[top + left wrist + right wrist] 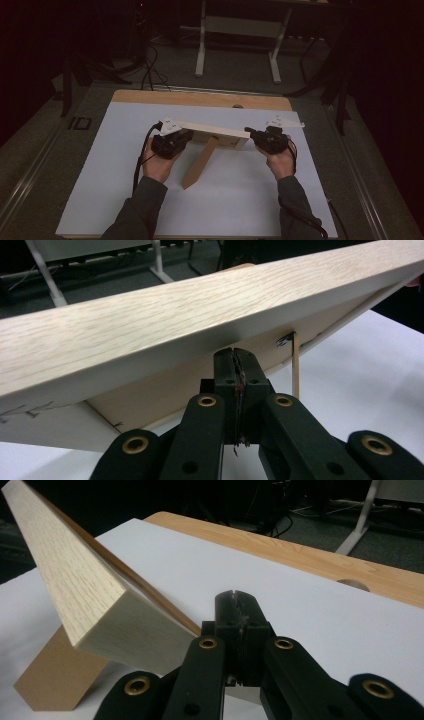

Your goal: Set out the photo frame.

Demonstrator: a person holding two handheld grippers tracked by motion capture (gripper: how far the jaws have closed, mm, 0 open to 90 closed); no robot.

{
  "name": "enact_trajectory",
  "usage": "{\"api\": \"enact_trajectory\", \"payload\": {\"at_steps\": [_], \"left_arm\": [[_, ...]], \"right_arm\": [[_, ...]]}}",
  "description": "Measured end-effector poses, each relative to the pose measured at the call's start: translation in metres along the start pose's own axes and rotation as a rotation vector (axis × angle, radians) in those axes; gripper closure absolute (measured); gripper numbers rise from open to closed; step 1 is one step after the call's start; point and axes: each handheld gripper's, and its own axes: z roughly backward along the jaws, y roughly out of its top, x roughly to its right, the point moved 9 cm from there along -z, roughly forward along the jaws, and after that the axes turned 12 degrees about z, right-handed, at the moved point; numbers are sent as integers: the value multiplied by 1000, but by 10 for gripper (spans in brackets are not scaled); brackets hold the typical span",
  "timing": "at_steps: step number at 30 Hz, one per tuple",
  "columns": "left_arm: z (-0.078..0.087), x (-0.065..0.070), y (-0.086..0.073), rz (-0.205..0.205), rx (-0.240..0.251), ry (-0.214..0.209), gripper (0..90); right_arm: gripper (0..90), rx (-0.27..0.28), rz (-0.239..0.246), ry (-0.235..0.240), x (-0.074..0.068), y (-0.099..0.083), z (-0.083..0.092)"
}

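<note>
A light oak-grain wooden picture frame (212,134) stands tilted on a white sheet (235,200) covering a wooden table (200,98), propped from behind by its brown fibreboard easel leg (200,162), which angles down toward the person's side. The frame sits near the sheet's centre, btwn the two hands. The left gripper (181,138), black w/ a grey three-cornered plate on top, sits at the frame's left end; in the left gripper view its jaws are pressed together, nothing btwn them, tips just under the frame's lower back edge (150,335), beside a small metal clip (285,340). The right gripper (251,133) is at the frame's right end; in the right gripper view its jaws are likewise fully closed and empty, just beside the frame's end face (135,630). Whether either tip touches wood can't be told.
</note>
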Motion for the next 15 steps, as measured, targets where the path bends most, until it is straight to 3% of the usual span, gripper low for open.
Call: {"api": "enact_trajectory", "payload": {"at_steps": [15], "left_arm": [[-5, 1, 3, -2, -8, 10, 900]], "right_arm": [[897, -2, 19, 6, -5, -1, 2]]}}
